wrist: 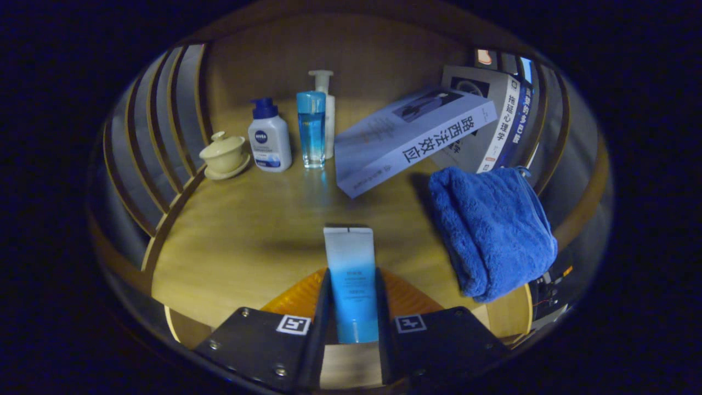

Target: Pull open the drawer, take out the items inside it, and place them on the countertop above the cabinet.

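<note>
My tool [351, 323] squeezes a blue tube [351, 280] over the worktop [247, 230]. If I let go too high, it could roll into the towel [491, 230] beside it.

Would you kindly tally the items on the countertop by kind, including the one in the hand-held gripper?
Bottles: 3
Tube, clamped between the hand-held gripper fingers: 1
Books: 3
Lidded cup: 1
Towel: 1
Total: 9
</note>
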### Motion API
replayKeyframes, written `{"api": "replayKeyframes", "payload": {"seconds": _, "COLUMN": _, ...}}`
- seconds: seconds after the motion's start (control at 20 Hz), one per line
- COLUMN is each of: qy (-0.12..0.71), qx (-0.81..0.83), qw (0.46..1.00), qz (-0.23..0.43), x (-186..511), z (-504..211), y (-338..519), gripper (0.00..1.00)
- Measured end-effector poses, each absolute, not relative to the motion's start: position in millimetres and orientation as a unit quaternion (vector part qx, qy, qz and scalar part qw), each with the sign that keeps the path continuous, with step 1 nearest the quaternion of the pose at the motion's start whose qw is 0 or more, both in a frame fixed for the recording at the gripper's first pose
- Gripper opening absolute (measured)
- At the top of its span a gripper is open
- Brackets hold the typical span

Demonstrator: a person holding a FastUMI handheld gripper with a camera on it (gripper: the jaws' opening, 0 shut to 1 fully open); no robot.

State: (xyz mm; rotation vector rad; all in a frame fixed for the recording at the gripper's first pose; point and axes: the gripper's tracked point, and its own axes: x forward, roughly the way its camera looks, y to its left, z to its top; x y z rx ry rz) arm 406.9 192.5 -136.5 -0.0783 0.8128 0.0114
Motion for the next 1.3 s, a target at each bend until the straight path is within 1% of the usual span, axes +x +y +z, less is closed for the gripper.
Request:
{"api": "replayKeyframes", "payload": {"seconds": 0.1, "qy": 0.378, "qx": -0.027, "qw": 0.925, "qz": 0.015, "x": 416.6, "z": -138.2, "y": 197.2, "gripper": 0.42}}
{"api": "replayKeyframes", "payload": {"seconds": 0.15, "qy": 0.366, "qx": -0.02, "qw": 0.93, "qz": 0.018, "x": 421.0, "z": -136.8, "y": 198.8, "gripper": 0.44}}
{"api": "replayKeyframes", "payload": {"seconds": 0.25, "qy": 0.35, "qx": -0.014, "qw": 0.936, "qz": 0.021, "x": 427.5, "z": -138.8, "y": 199.9, "gripper": 0.46}}
{"api": "replayKeyframes", "payload": {"seconds": 0.4, "qy": 0.334, "qx": -0.018, "qw": 0.942, "qz": 0.025, "x": 431.7, "z": -139.9, "y": 200.1, "gripper": 0.47}}
{"api": "replayKeyframes", "payload": {"seconds": 0.6, "qy": 0.314, "qx": -0.016, "qw": 0.949, "qz": 0.023, "x": 434.6, "z": -140.6, "y": 197.4, "gripper": 0.52}}
{"api": "replayKeyframes", "payload": {"seconds": 0.75, "qy": 0.303, "qx": -0.004, "qw": 0.953, "qz": 0.024, "x": 435.0, "z": -140.0, "y": 196.2, "gripper": 0.83}}
{"api": "replayKeyframes", "payload": {"seconds": 0.9, "qy": 0.301, "qx": -0.004, "qw": 0.953, "qz": 0.036, "x": 435.7, "z": -140.3, "y": 198.5, "gripper": 0.85}}
{"api": "replayKeyframes", "payload": {"seconds": 0.95, "qy": 0.299, "qx": 0.001, "qw": 0.953, "qz": 0.046, "x": 433.2, "z": -137.4, "y": 203.7, "gripper": 0.88}}
{"api": "replayKeyframes", "payload": {"seconds": 1.05, "qy": 0.296, "qx": -0.002, "qw": 0.954, "qz": 0.045, "x": 432.7, "z": -136.6, "y": 204.0, "gripper": 1.0}}
{"api": "replayKeyframes", "payload": {"seconds": 1.15, "qy": 0.284, "qx": 0.002, "qw": 0.957, "qz": 0.055, "x": 431.2, "z": -130.0, "y": 212.3, "gripper": 1.0}}
{"api": "replayKeyframes", "payload": {"seconds": 1.3, "qy": 0.224, "qx": 0.023, "qw": 0.972, "qz": 0.073, "x": 432.0, "z": -92.4, "y": 223.7, "gripper": 1.0}}
